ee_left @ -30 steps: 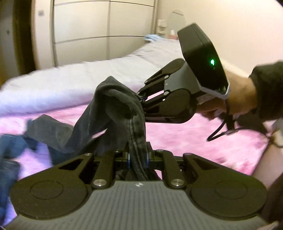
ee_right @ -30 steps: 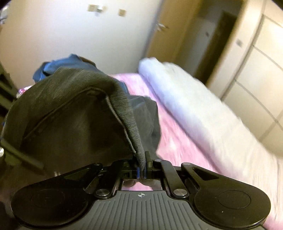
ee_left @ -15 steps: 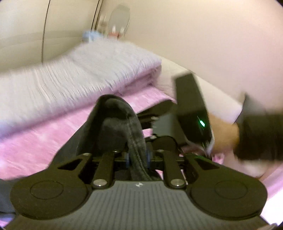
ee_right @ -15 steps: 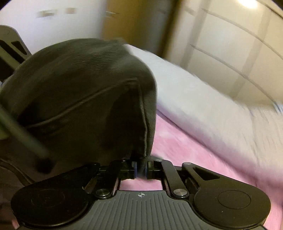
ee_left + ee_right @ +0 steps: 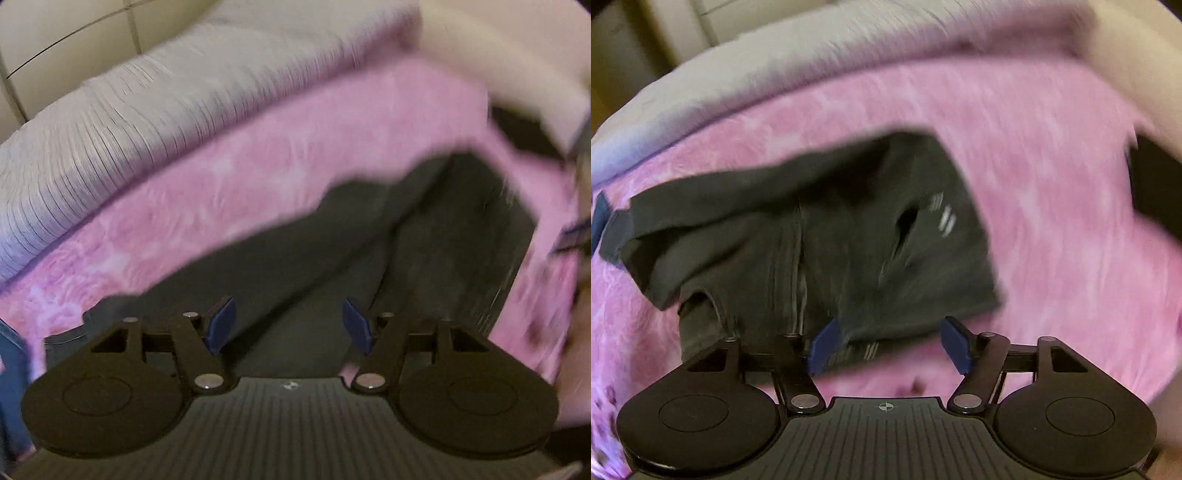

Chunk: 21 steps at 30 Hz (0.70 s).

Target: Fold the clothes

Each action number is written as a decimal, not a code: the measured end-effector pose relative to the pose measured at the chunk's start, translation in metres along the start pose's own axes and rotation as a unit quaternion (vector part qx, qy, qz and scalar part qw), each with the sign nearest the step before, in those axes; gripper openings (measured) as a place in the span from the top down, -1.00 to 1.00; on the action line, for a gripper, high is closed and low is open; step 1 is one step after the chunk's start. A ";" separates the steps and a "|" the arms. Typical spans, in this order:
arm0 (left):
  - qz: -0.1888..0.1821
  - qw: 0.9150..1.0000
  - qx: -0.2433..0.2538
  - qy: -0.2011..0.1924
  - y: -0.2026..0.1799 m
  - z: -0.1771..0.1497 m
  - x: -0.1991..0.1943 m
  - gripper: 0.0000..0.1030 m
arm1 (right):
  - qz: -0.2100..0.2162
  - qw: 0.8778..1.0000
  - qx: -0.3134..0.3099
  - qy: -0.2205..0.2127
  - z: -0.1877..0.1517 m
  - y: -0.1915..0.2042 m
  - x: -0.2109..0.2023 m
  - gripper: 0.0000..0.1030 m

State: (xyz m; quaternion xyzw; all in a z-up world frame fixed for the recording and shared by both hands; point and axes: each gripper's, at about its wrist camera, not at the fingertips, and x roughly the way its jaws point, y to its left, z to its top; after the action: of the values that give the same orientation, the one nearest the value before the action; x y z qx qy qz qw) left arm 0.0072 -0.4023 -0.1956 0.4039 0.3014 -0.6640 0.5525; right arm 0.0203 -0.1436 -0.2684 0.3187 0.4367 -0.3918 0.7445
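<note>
1. Lying on the pink fleece blanket (image 5: 1052, 177), the dark grey trousers (image 5: 820, 236) sit bunched — one layer is doubled over the top, a pocket slit gapes near the right side, and the near-left corner is rucked into a loose flap.
2. The right gripper (image 5: 888, 345) hangs just over the garment's near hem, jaws spread wide, nothing between the blue pads (image 5: 955, 341); the left pad overlaps the cloth edge in view, contact not certain.
3. The left gripper (image 5: 288, 325) is likewise wide apart and empty, with the same trousers (image 5: 406, 236) spread directly ahead of it.
4. Stage is ambiguous: the heap fits a garment just laid down for flattening, or one partway folded.
5. Risks, as judged:
   - Both views are motion-blurred — a closing pinch made while moving could miss the hem or catch the blanket pile with it.
   - Gripping only the top layer would drag it off the lower one and skew the edges.
   - The rucked corner could get trapped inside any fold, leaving a lump.
   - A blue garment (image 5: 11, 354) lies at the far left edge; a wide sweep might snag it.
</note>
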 end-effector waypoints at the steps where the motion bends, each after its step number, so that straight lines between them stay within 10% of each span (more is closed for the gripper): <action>1: 0.000 1.000 0.021 0.015 -0.005 -0.006 0.012 -0.14 | -0.012 1.000 0.016 -0.001 -0.004 0.000 0.001 -0.32; 8: -0.003 0.993 0.114 0.031 -0.063 -0.014 0.035 -0.16 | -0.046 0.996 0.066 -0.036 0.019 -0.045 0.034 -0.41; 14: 0.067 0.974 0.211 0.035 -0.097 0.033 0.103 -0.23 | -0.004 0.997 0.075 -0.029 0.059 -0.104 0.096 -0.43; 16: 0.077 0.967 0.239 0.042 -0.107 0.044 0.131 -0.24 | 0.029 0.998 0.064 0.007 0.072 -0.125 0.118 0.21; 20: 0.101 0.942 0.313 0.074 -0.125 0.056 0.185 -0.19 | 0.075 0.996 -0.009 0.051 0.092 -0.153 0.111 0.50; 21: 0.101 0.937 0.324 0.086 -0.128 0.058 0.194 0.11 | 0.082 0.995 -0.026 0.055 0.096 -0.160 0.102 0.52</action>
State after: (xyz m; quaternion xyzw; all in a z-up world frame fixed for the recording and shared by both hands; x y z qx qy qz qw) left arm -0.1419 -0.5200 -0.3411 0.6450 0.0740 -0.6289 0.4278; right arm -0.0470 -0.3313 -0.3410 0.3549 0.4593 -0.2999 0.7571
